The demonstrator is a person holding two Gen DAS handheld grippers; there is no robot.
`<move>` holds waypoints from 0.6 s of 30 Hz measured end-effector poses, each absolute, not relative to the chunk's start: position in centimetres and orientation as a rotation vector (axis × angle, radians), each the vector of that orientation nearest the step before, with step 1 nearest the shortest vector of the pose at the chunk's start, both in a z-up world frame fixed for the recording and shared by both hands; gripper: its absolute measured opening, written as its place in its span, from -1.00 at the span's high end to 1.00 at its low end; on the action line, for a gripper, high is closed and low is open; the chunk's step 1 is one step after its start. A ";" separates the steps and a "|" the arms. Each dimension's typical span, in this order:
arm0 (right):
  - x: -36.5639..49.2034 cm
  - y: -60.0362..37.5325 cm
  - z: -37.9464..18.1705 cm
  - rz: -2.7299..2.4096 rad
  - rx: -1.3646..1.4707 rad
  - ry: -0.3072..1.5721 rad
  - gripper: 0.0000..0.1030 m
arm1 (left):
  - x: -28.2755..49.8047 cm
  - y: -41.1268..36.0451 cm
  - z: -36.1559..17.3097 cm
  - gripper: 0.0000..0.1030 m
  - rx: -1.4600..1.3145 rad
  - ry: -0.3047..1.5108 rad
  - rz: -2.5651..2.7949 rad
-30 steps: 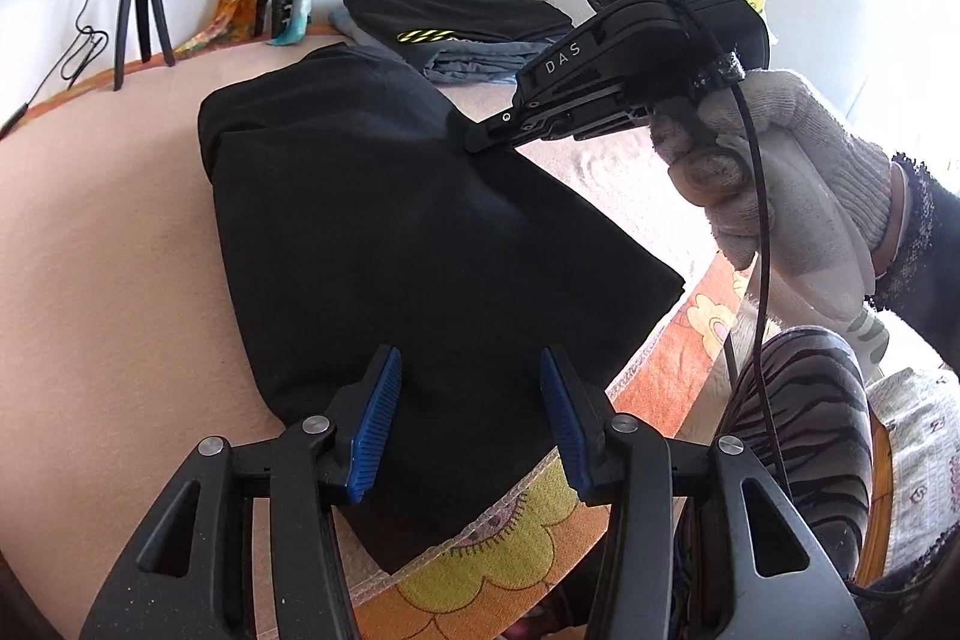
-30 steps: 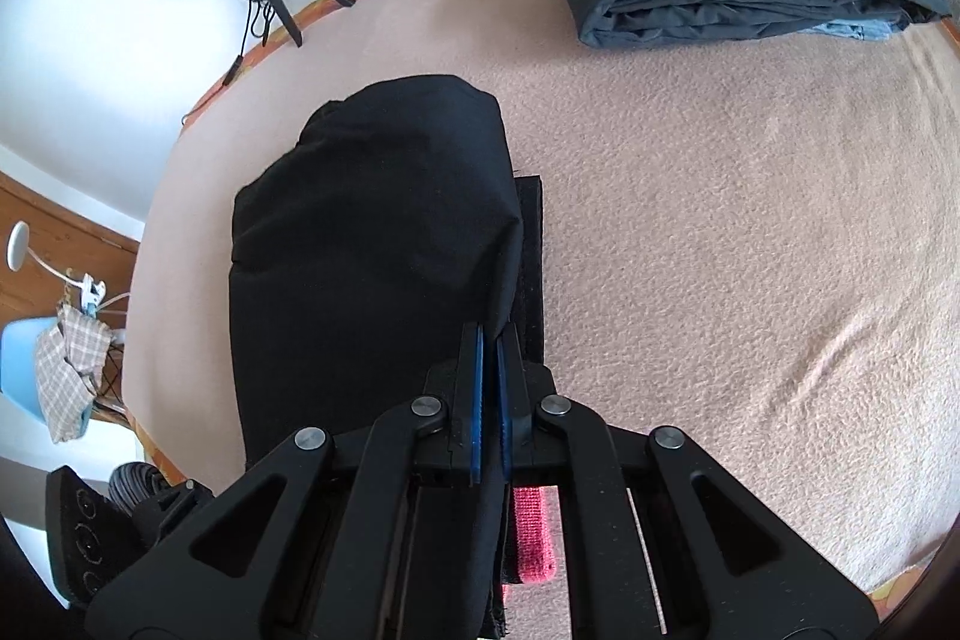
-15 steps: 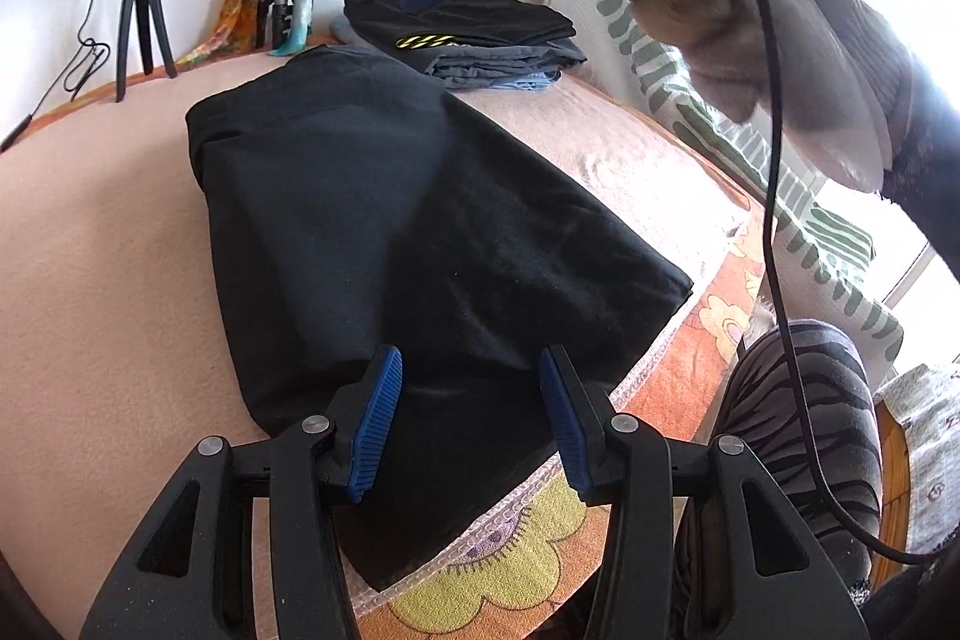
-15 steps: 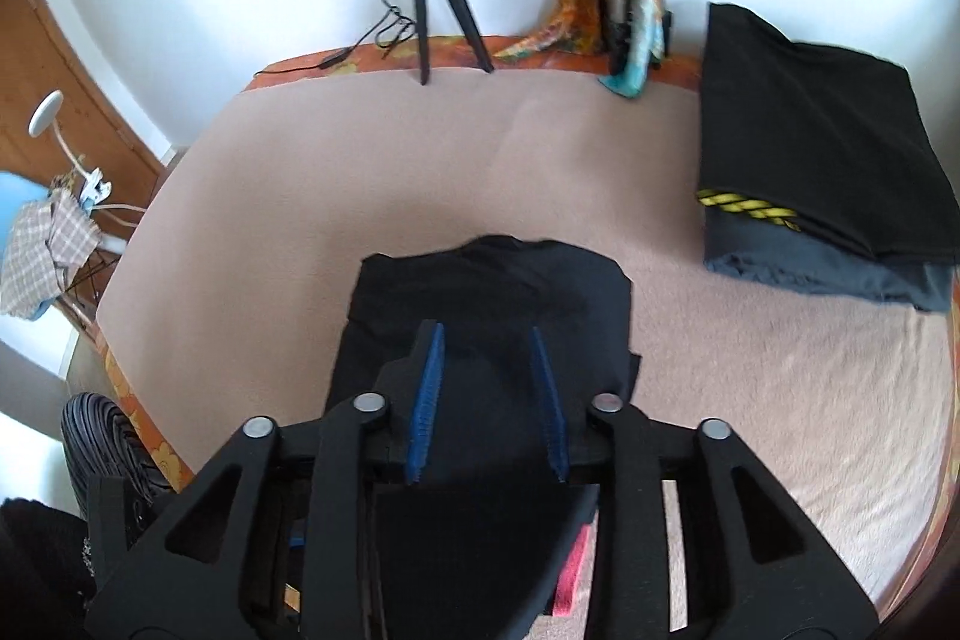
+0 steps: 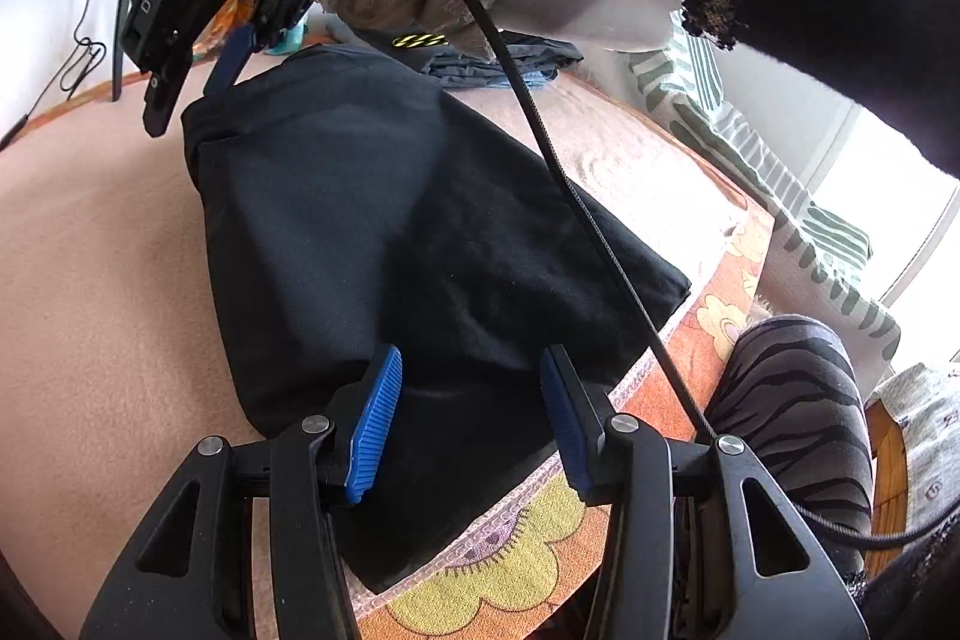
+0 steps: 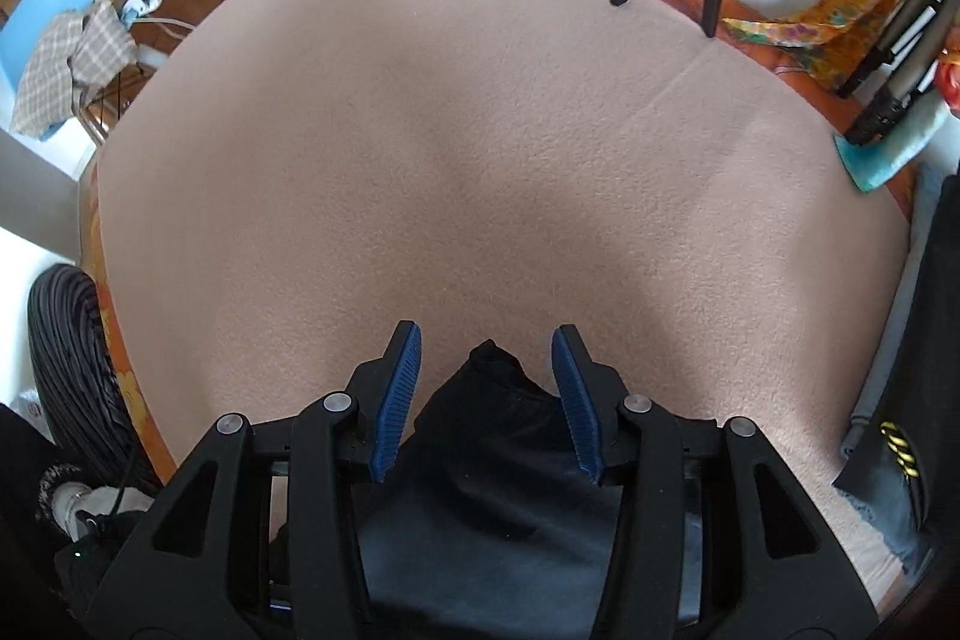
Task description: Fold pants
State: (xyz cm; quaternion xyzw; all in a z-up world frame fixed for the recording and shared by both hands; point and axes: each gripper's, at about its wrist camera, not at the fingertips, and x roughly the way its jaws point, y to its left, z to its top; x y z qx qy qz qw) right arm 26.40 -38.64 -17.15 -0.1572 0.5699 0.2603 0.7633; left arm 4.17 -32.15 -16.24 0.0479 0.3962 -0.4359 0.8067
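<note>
Underneath, a beige blanket (image 6: 480, 130) covers the bed; folded black pants (image 5: 420, 244) run from upper left to lower right. Left gripper (image 5: 468, 424) released, right gripper (image 6: 486, 400) opening, both empty.

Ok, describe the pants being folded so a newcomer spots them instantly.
Start at the pink blanket covering the bed. The black pants lie folded in its middle, alone. Unlike the clothes stack behind, they show no yellow stripes.

Left wrist view low and close over the folded pants (image 5: 420, 232), slanting down across the blanket (image 5: 90, 250); right wrist view steeper above, both sharing pants (image 6: 498, 466) and blanket (image 6: 480, 130).
</note>
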 end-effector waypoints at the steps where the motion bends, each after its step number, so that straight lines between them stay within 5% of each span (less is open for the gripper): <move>1: 26.5 -38.5 -17.5 0.572 -0.364 1.256 0.07 | 4.2 -32.1 -16.2 0.12 0.102 0.848 -0.935; 4: 26.3 -38.3 -18.0 0.609 -0.422 1.281 0.12 | 4.3 -31.8 -16.3 0.12 0.095 0.849 -0.939; 8: 25.4 -38.4 -17.7 0.633 -0.432 1.256 0.64 | 4.4 -31.8 -16.3 0.12 0.093 0.843 -0.942; 10: 24.8 -38.4 -17.4 0.609 -0.434 1.222 0.74 | 4.3 -31.9 -16.4 0.12 0.093 0.841 -0.940; 18: 26.0 -38.9 -19.4 0.513 -0.348 1.193 0.87 | 3.1 -32.7 -16.4 0.12 0.122 0.816 -0.927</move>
